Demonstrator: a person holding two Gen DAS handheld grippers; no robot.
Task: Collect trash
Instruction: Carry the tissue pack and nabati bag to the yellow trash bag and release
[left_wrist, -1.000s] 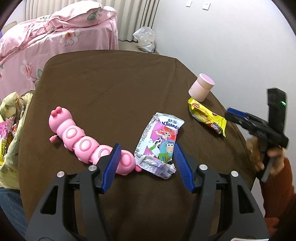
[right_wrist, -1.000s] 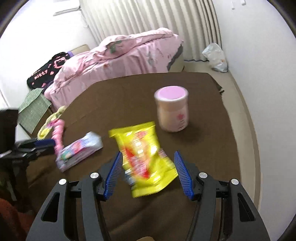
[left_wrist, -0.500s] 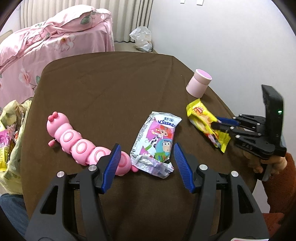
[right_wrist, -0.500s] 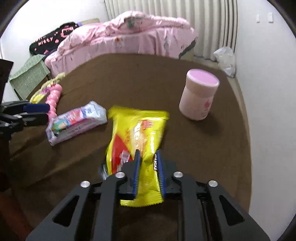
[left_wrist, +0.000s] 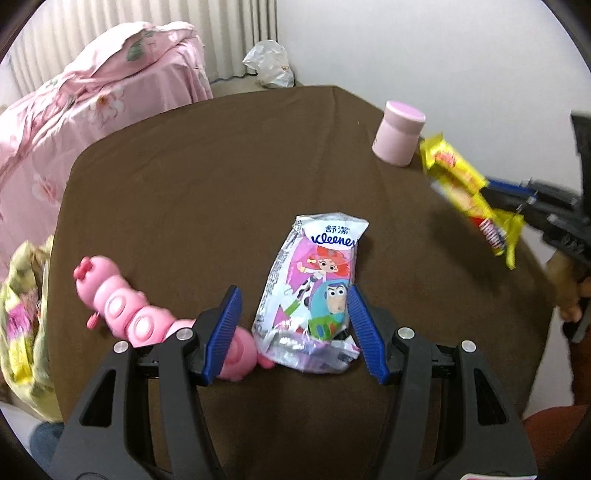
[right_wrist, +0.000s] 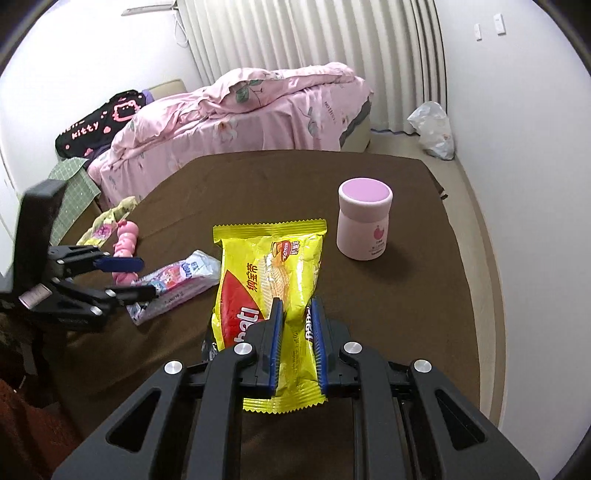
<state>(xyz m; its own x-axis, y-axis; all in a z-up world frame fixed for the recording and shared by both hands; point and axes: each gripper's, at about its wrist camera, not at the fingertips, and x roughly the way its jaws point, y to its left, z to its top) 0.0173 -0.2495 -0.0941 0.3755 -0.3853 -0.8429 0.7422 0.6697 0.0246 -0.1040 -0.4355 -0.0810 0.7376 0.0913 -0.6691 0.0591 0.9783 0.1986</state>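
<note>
My right gripper (right_wrist: 295, 332) is shut on a yellow snack wrapper (right_wrist: 269, 273) and holds it above the brown table (right_wrist: 406, 295). In the left wrist view the wrapper (left_wrist: 465, 192) hangs at the right, clear of the table. My left gripper (left_wrist: 293, 328) is open, its fingers on either side of the near end of a Kleenex tissue pack (left_wrist: 317, 288) lying flat on the table (left_wrist: 221, 177). The pack also shows in the right wrist view (right_wrist: 177, 280), beside my left gripper (right_wrist: 127, 277).
A pink caterpillar toy (left_wrist: 125, 310) lies left of the tissue pack, its end by my left finger. A pink jar (left_wrist: 397, 138) stands at the far right of the table. A yellow-green bag with wrappers (left_wrist: 22, 325) hangs at the table's left edge. A pink bed (right_wrist: 240, 107) stands beyond.
My right gripper closed on the yellow wrapper and lifted it off the table. My left gripper moved forward around the near end of the tissue pack, still open.
</note>
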